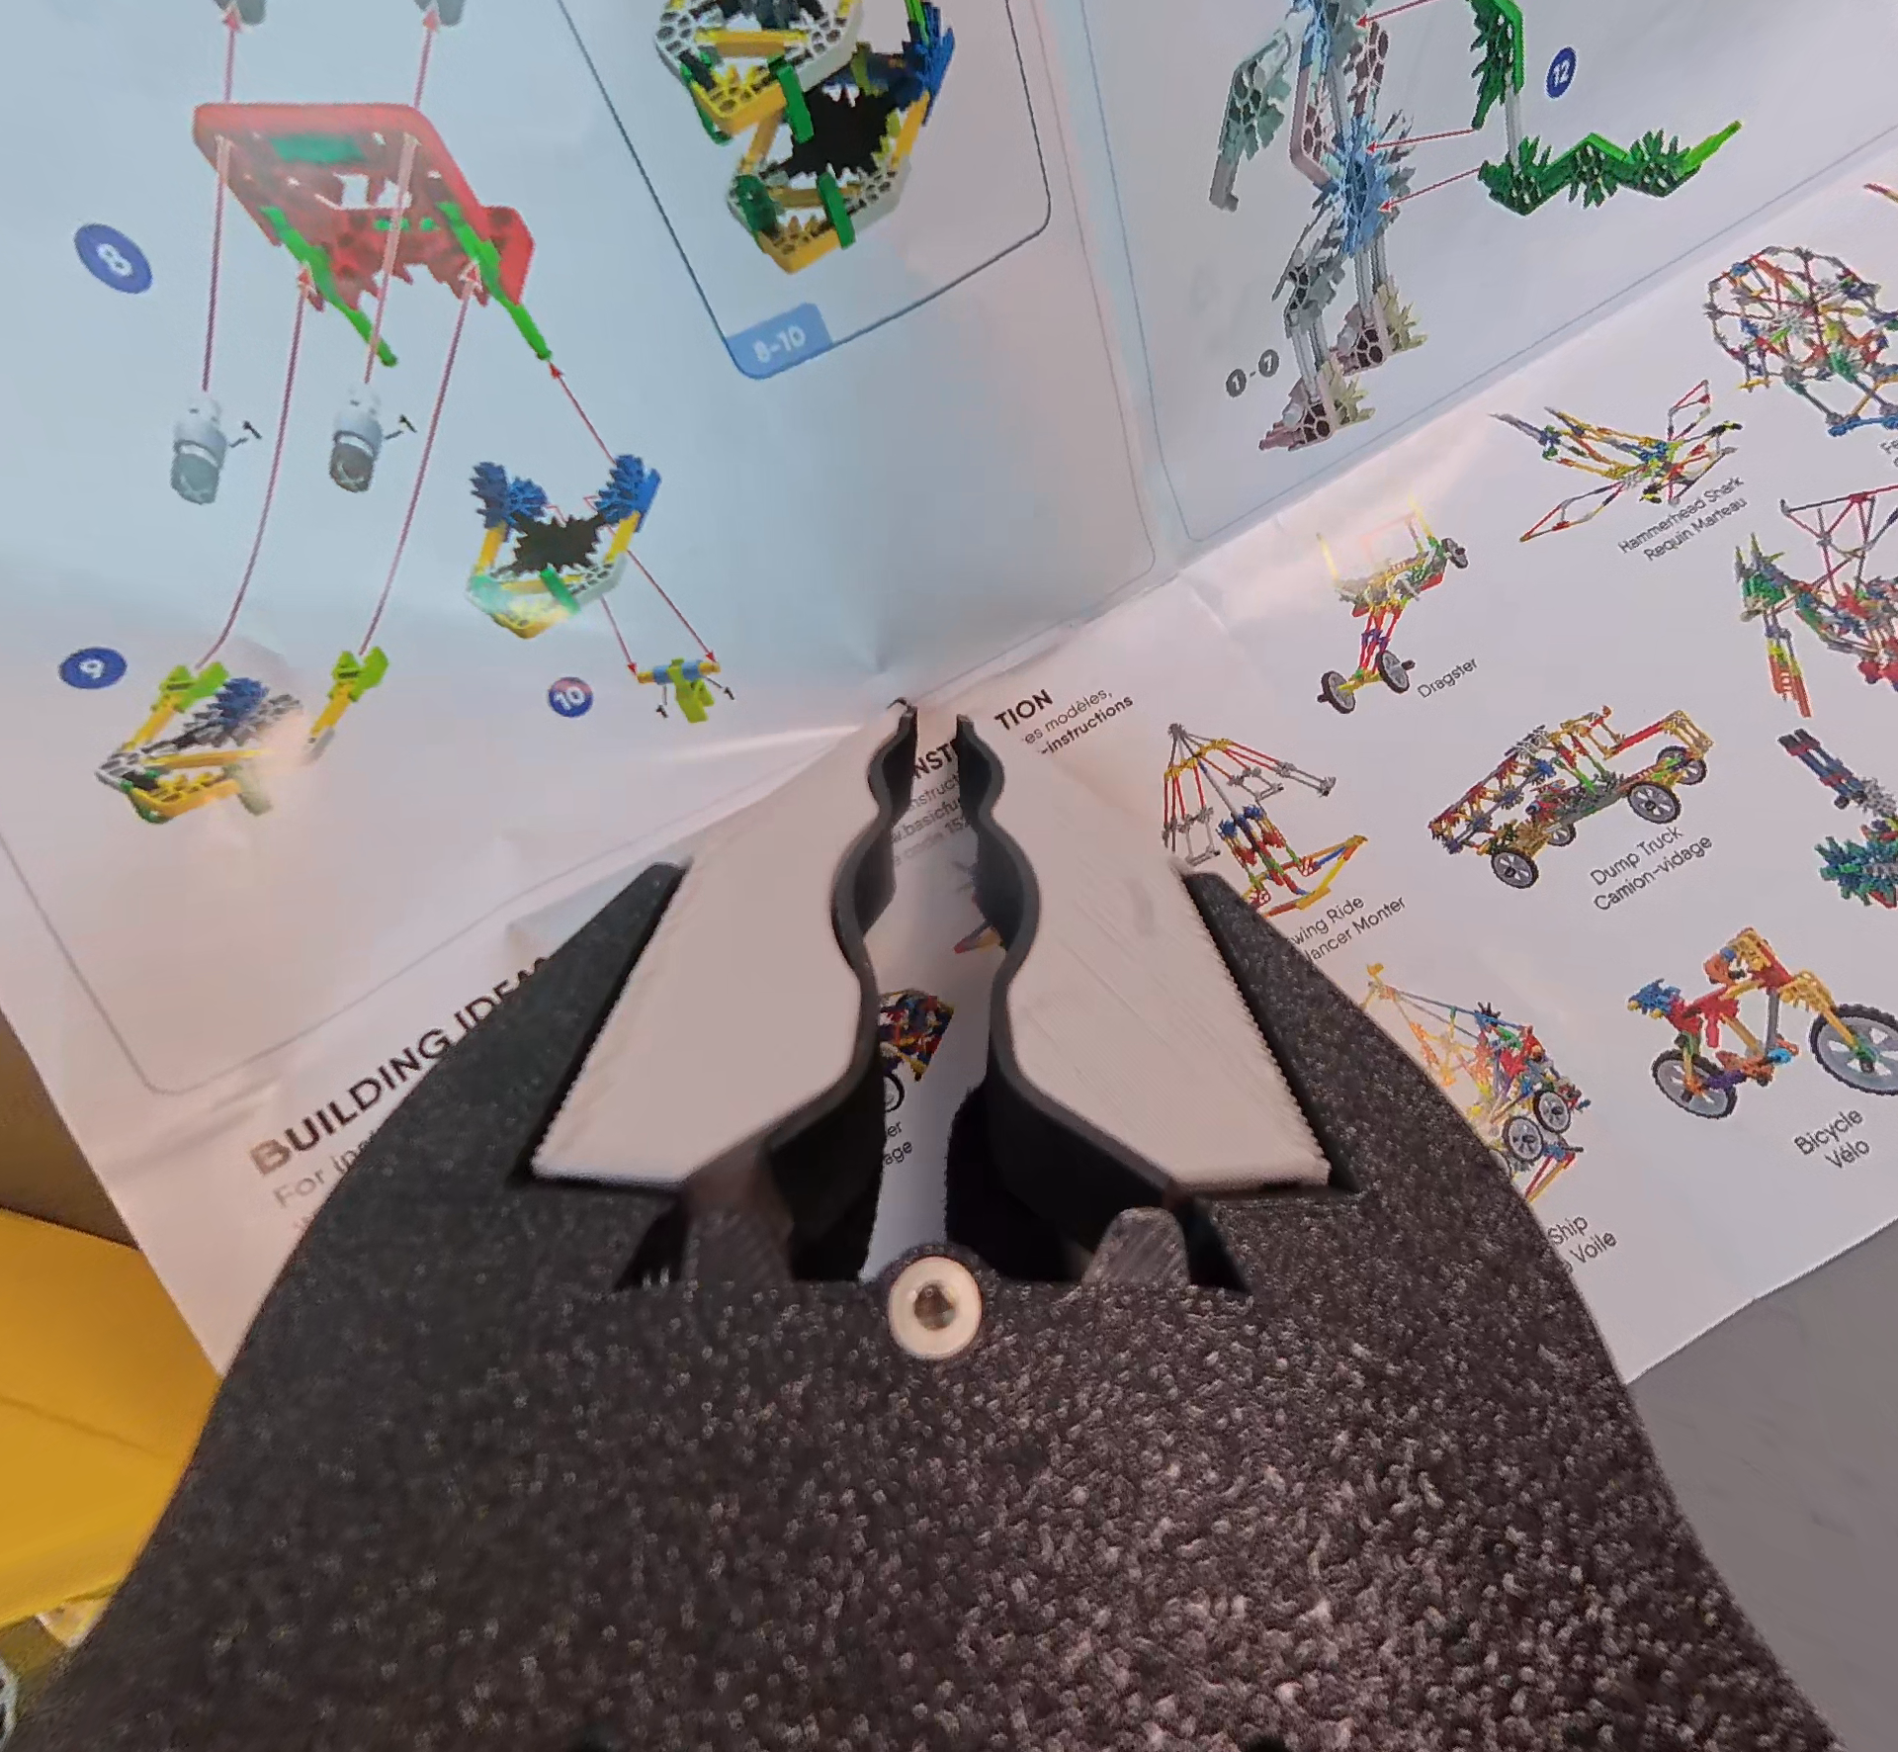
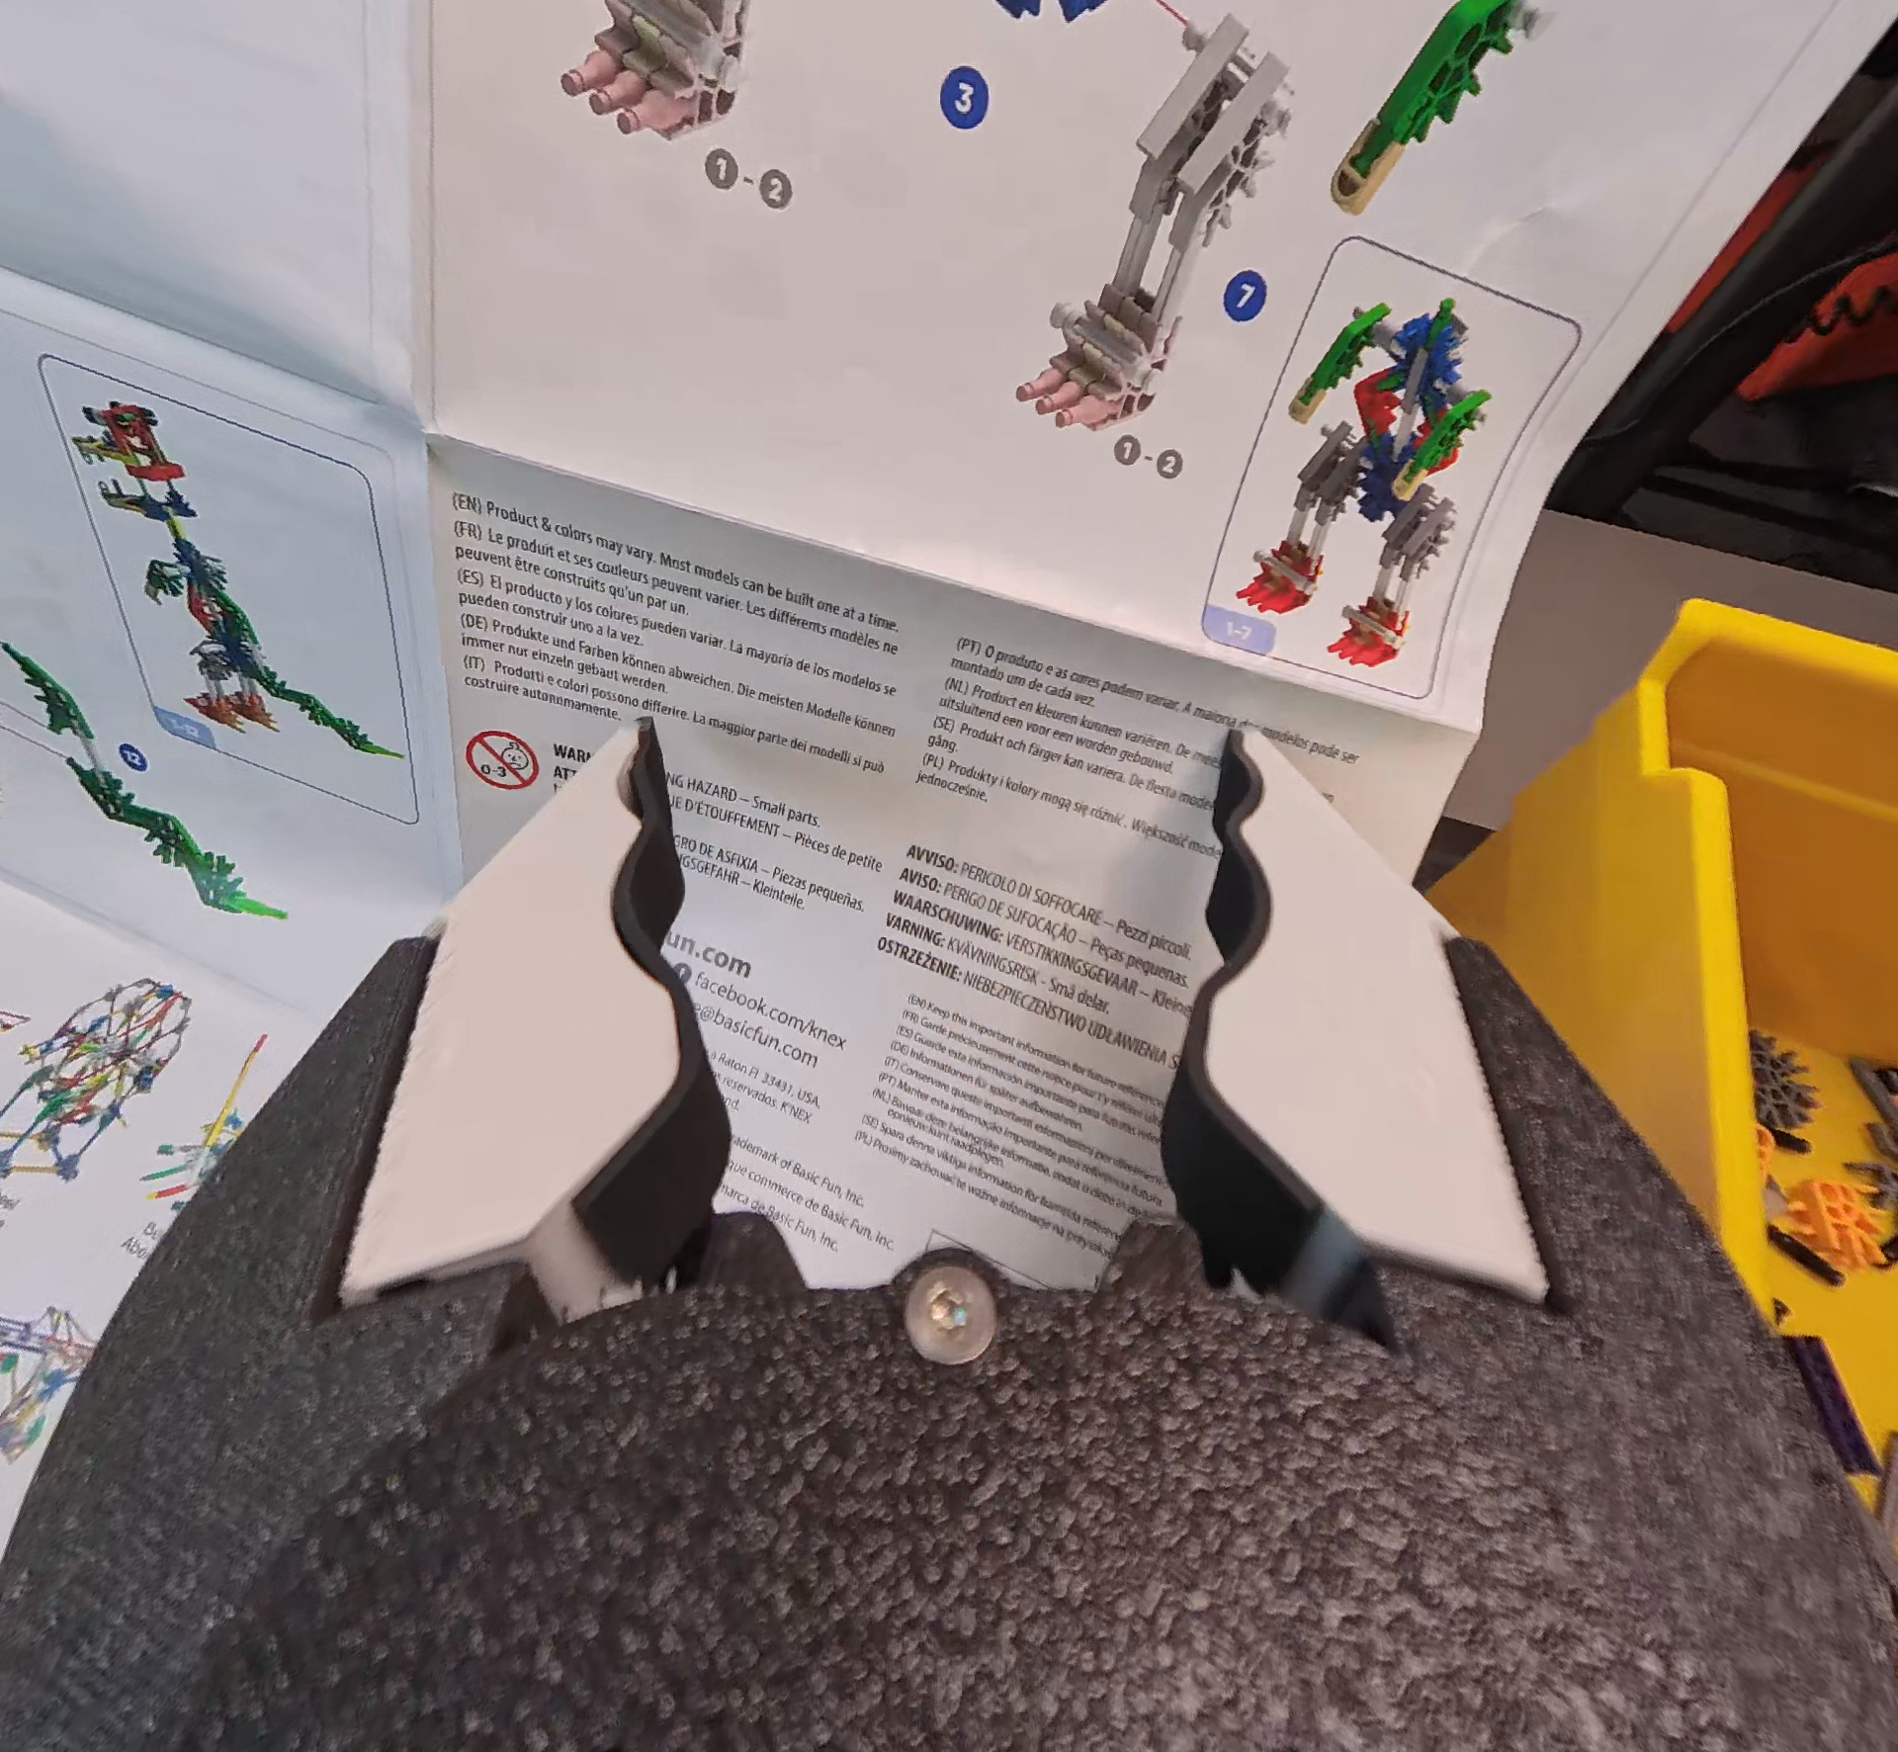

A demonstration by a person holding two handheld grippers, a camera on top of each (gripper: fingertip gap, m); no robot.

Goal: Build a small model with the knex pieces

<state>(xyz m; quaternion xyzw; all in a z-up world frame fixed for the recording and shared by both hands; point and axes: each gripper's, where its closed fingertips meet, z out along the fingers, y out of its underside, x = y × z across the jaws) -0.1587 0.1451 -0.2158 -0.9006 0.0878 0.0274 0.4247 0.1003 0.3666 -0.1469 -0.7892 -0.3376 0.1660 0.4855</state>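
Yellow bin [image 2: 1684, 840]: small construction pieces [image 2: 1828, 1199] inside. Instruction sheet [image 2: 924, 881] spread flat. Left gripper [image 1: 933, 722] nearly closed, empty; right gripper [image 2: 940, 737] wide open, empty.

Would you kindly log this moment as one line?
left gripper: nearly shut over instruction sheet | right gripper: open above sheet | yellow bin: right, loose pieces

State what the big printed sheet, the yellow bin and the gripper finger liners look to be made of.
Printed sheet: thin matte paper, judging by its sharp fold creases and curling edge.
Yellow bin: likely moulded plastic, smooth and slightly glossy, with thick even walls.
Finger liners: black, wavy, probably rubber or soft plastic; the look leaves it open.
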